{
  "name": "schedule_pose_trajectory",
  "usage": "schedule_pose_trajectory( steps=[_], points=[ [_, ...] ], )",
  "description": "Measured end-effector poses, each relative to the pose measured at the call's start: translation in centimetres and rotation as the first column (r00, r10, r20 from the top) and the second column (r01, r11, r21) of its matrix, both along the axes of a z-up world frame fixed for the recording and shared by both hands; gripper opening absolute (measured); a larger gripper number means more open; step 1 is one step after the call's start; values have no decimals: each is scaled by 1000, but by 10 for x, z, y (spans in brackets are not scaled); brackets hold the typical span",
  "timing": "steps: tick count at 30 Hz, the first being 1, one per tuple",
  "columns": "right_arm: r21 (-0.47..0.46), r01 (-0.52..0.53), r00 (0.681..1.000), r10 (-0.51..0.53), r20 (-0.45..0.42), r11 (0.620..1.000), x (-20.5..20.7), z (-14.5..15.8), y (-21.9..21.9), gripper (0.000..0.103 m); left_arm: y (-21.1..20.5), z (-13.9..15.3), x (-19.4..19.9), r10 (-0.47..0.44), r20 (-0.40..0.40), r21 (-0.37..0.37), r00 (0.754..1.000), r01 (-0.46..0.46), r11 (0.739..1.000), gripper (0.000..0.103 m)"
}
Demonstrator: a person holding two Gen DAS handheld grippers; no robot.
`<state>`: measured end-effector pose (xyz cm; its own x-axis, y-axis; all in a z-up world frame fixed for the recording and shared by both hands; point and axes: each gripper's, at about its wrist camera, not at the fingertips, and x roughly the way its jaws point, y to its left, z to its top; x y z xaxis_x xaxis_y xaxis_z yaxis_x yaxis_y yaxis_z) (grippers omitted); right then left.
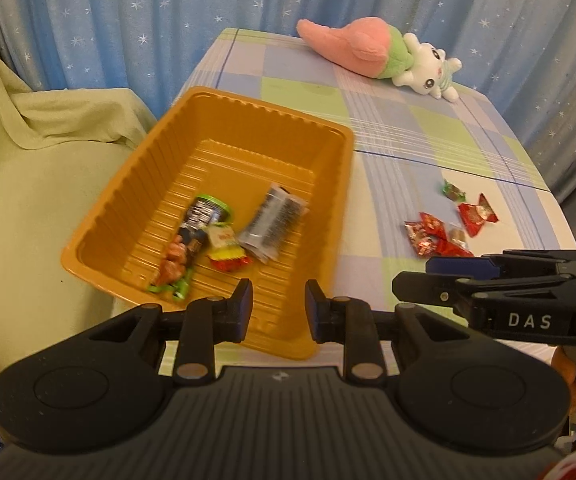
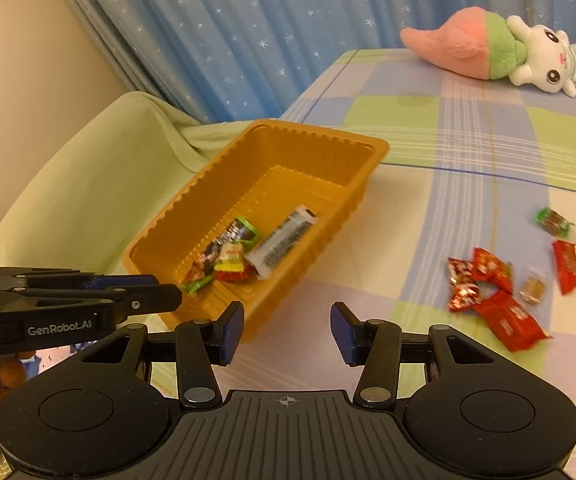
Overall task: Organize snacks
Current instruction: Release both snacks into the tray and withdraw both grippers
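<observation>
We see the orange tray (image 1: 330, 216) overhanging the table's (image 1: 400, 128) left edge, snack packets (image 1: 223, 240) inside; wrapped candies (image 2: 500, 292) lie near the right edge, print blurred. Left gripper (image 1: 277, 308) and right gripper (image 2: 287, 330) hover parted, gripping nothing

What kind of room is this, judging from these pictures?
Probably a room in a home, perhaps a bedroom. A plush toy lies on the checked cloth, blue star-patterned curtains hang behind, and a seat under a pale green cover stands beside it.
</observation>
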<state>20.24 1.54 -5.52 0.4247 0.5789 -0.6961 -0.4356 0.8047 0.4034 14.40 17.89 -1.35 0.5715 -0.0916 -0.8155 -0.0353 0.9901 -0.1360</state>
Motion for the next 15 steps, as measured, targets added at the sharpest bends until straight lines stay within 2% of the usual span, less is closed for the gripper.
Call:
schedule_pose_trajectory(
  steps=[15],
  points=[
    [-7, 97, 995, -97, -31, 995, -17, -7, -90, 49, -85, -1, -5, -78, -4, -15, 997, 78, 997, 25]
  ],
)
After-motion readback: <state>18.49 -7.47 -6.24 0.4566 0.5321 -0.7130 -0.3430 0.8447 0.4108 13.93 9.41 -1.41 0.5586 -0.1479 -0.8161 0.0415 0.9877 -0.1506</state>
